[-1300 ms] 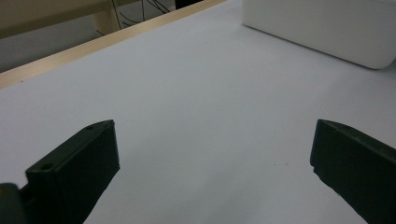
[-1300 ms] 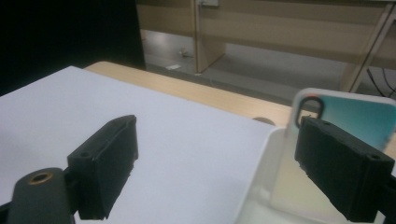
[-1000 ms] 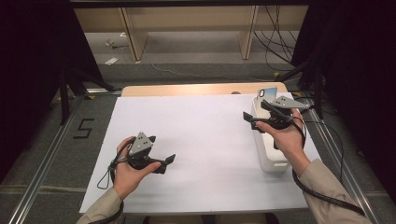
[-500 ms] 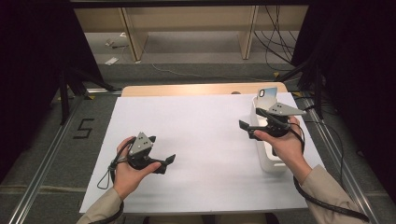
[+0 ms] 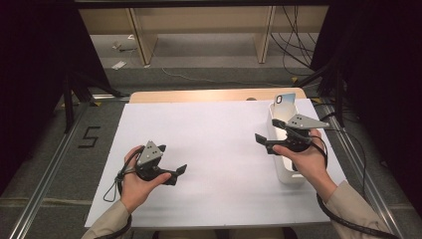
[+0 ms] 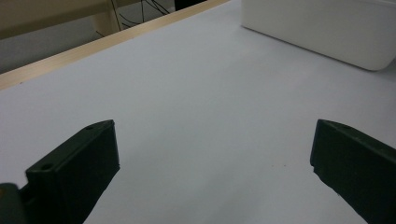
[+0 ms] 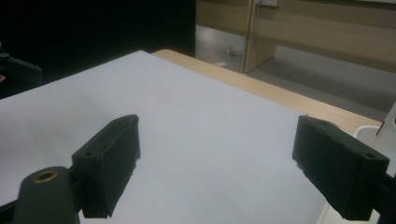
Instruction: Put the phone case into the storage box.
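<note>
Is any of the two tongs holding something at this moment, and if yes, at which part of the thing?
No, nothing is held. The left tongs and the right tongs both stand open over the white sheet, with nothing between their jaws.

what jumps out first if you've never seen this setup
A white sheet covers most of the table, with a long white bin along its right edge and a phone propped at the bin's far end. The right gripper hangs open beside the bin. The left gripper sits open near the sheet's front left.
</note>
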